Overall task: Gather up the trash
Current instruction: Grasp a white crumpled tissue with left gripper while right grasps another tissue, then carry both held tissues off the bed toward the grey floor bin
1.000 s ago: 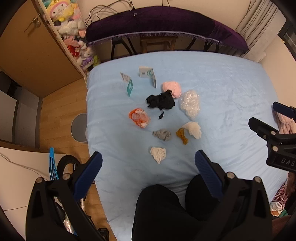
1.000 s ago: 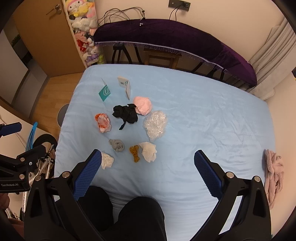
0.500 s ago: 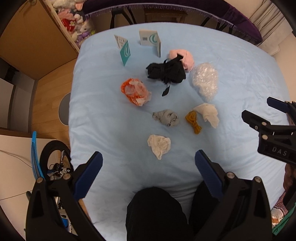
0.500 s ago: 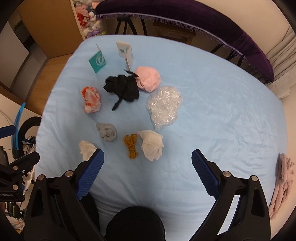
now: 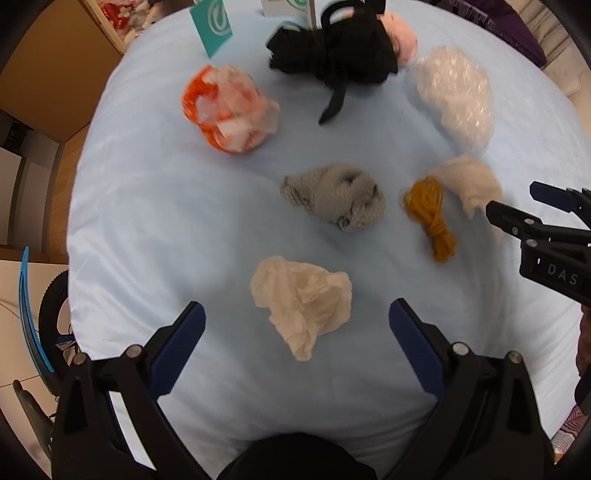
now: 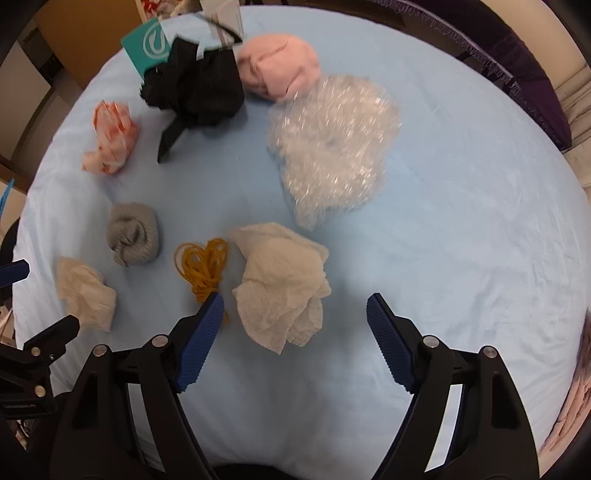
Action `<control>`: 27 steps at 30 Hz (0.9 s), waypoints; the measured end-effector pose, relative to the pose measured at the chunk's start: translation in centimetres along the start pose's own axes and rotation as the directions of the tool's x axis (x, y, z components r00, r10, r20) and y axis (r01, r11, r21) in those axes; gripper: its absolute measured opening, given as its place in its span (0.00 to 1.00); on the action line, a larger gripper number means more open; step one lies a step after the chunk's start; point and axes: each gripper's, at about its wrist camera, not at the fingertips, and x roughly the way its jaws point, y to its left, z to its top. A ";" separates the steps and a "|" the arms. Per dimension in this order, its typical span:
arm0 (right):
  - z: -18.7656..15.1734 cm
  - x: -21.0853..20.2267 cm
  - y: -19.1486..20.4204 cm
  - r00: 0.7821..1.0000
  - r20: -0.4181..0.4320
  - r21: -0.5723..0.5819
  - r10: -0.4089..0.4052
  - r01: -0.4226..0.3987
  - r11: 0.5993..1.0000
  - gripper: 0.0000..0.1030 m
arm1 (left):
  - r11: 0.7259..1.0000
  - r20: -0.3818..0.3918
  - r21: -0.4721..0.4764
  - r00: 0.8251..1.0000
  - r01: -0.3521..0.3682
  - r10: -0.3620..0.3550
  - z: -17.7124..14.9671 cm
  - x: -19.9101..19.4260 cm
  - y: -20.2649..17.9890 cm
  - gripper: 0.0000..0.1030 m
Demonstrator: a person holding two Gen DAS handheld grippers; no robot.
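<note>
Several items lie on a light blue bed (image 5: 155,206). My left gripper (image 5: 297,321) is open, its jaws either side of a crumpled white tissue (image 5: 303,299), just above it. My right gripper (image 6: 295,310) is open around a second crumpled white tissue (image 6: 282,280). An orange-and-white wrapper (image 5: 229,107), clear bubble wrap (image 6: 332,147) and a yellow rubber-band bundle (image 6: 203,266) lie nearby. A grey sock ball (image 5: 336,195), black cloth (image 5: 332,55) and pink cloth (image 6: 277,66) also lie there.
Two teal-and-white cards (image 5: 214,26) stand at the bed's far end. A wooden floor and a bicycle wheel (image 5: 51,314) are off the left edge. A purple-covered bench (image 6: 517,62) lies beyond the bed. A pink towel (image 6: 576,387) is at the right edge.
Both grippers have dropped down and forward toward the bed. Each now frames a white tissue. Both stayed open.
</note>
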 end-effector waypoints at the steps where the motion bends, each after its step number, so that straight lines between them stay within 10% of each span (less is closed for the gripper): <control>1: -0.2 0.7 0.1 1.000 -0.008 -0.006 0.005 -0.005 1.000 0.66 | 1.000 -0.005 0.001 1.000 0.001 -0.001 -0.1 0.6 -0.1 0.94; 3: -0.5 1.7 0.0 1.000 -0.021 -0.009 0.019 -0.019 1.000 0.50 | 1.000 -0.012 0.006 1.000 0.002 -0.002 -0.3 1.7 -0.4 0.90; 5: -0.9 2.5 -0.1 0.999 -0.036 -0.005 0.038 -0.038 0.999 0.39 | 1.000 -0.032 0.018 0.999 0.004 -0.003 -0.6 2.7 -0.6 0.52; 8: -1.2 2.9 -0.5 0.997 -0.040 -0.006 0.069 -0.069 0.998 0.10 | 1.000 -0.063 0.014 0.998 0.017 -0.016 -0.8 4.2 -0.6 0.33; 11: -1.5 2.1 -1.0 0.996 -0.017 -0.018 0.086 -0.086 0.996 0.05 | 0.999 -0.053 0.028 0.998 0.028 -0.027 -0.8 4.0 -0.6 0.23; 27: -1.7 -8.8 -9.4 0.993 0.098 0.112 0.070 -0.081 0.990 0.04 | 0.977 0.028 0.178 0.992 0.114 -0.121 4.3 -6.9 -7.3 0.20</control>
